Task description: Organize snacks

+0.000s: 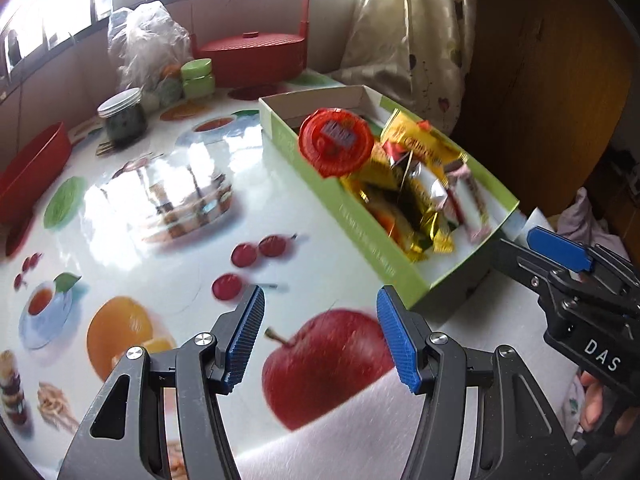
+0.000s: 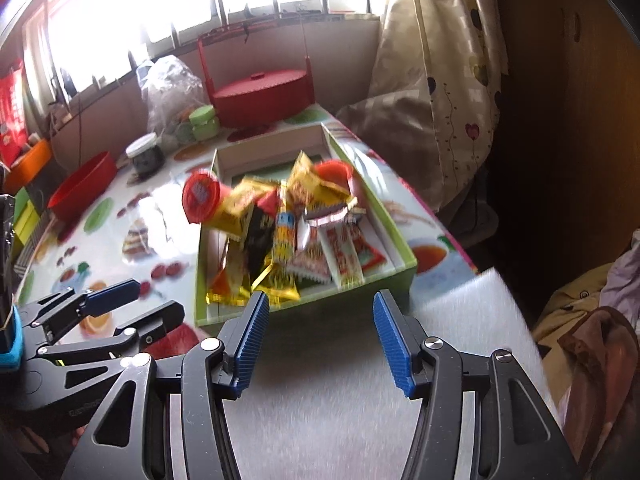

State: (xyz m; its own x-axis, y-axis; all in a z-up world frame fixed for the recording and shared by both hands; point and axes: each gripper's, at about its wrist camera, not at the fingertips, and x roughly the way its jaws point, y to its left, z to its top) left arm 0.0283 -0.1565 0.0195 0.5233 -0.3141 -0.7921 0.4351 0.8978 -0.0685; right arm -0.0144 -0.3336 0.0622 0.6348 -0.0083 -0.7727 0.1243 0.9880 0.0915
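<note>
Blue ribbed pads fill the foreground: the left gripper (image 1: 320,332) hangs over the fruit-printed table (image 1: 168,208) with its fingers apart and nothing between them, just a printed apple underneath. Nothing gripped on that side.

Sliding right, here's the green box (image 1: 360,224) lying on the table near its right edge, and that's where the snacks are, heaped at its near end with the far end bare. A round red-lidded tub (image 1: 335,145) sits on top at the left side of the pile; my guess is it's stiff and the heaviest piece here, best taken across its rim. Beside it, gold foil packets (image 2: 276,284) spill toward the near wall: light, crinkly and probably slippery, so a pinch on a sealed edge looks safer than a squeeze on the belly. Further right lie the white-and-red wrapped bars (image 2: 344,260), long and flat, likely firm enough to take across the short width.

On to the right gripper (image 2: 318,340), poised over a pale mat (image 2: 460,312) just short of the box's near wall, fingers apart and empty too. Both views are smeared with blur, so the wrapper print can't be read. Contents may be brittle, so I'd judge gentle pressure the wise call.
</note>
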